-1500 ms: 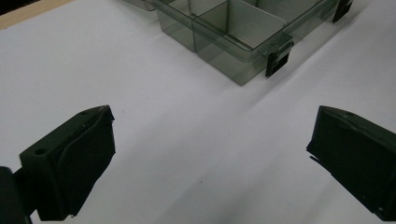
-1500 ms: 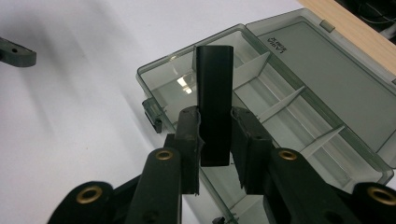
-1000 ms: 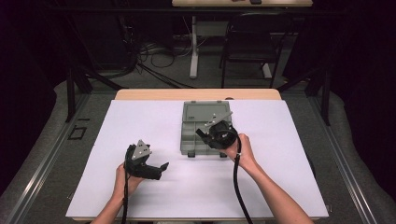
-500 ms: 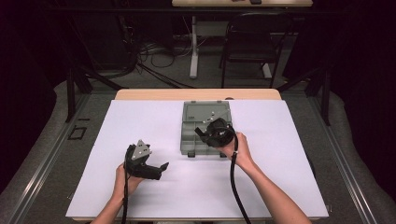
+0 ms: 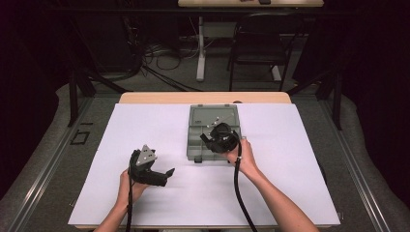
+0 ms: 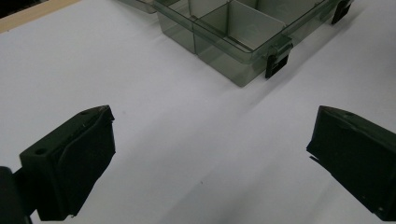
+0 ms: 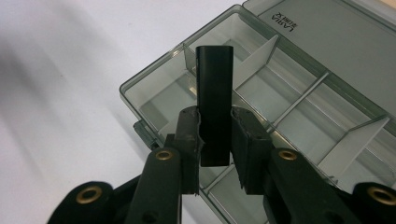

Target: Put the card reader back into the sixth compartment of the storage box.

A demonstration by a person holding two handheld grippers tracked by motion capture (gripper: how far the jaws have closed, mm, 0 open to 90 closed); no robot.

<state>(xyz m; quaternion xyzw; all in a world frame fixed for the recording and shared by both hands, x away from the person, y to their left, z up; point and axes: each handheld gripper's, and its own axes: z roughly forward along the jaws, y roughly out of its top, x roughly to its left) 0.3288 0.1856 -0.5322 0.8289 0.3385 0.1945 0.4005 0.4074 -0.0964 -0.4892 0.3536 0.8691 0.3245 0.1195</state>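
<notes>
A grey see-through compartment box (image 5: 197,126) lies open on the white table cover, its lid (image 7: 327,28) folded back flat. My right gripper (image 5: 220,137) hovers over the box's near half. In the right gripper view its jaws (image 7: 215,126) are shut on a black rectangular block (image 7: 214,84) that stands up between the pads, above a corner compartment (image 7: 159,105). My left gripper (image 5: 162,176) rests to the left of the box near the front edge, apart from it. Its jaws (image 6: 210,154) stand wide open with bare table between them.
White dividers (image 7: 254,60) split the box into several empty compartments. Black latches (image 6: 276,60) sit on its front wall. The white cover (image 5: 300,159) leaves free room on both sides of the box. A chair (image 5: 261,43) and cables stand beyond the table's far edge.
The right gripper with the black block has edged slightly left over the box. The left gripper has stayed where it was.
</notes>
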